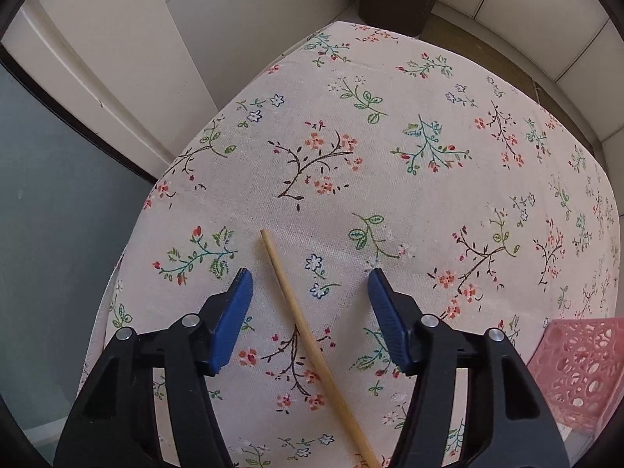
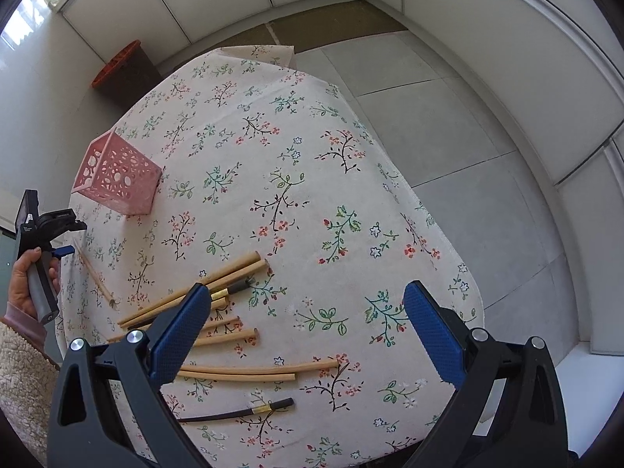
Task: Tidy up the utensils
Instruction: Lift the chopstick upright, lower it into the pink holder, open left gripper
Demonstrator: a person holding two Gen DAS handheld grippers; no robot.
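A single wooden chopstick lies slantwise on the floral tablecloth, between the blue pads of my left gripper. The pads stand apart on either side and do not touch it. In the right wrist view that chopstick lies under the left gripper, which a hand holds. My right gripper hangs wide open over the table with nothing between its jaws. Below it lie several wooden chopsticks, a wooden pair and a black chopstick with a gold band. A pink perforated basket stands upright at the left.
The pink basket sits just right of the left gripper. A dark bin with an orange rim stands on the floor beyond the table's far corner. The table's edges drop to grey floor tiles on the right.
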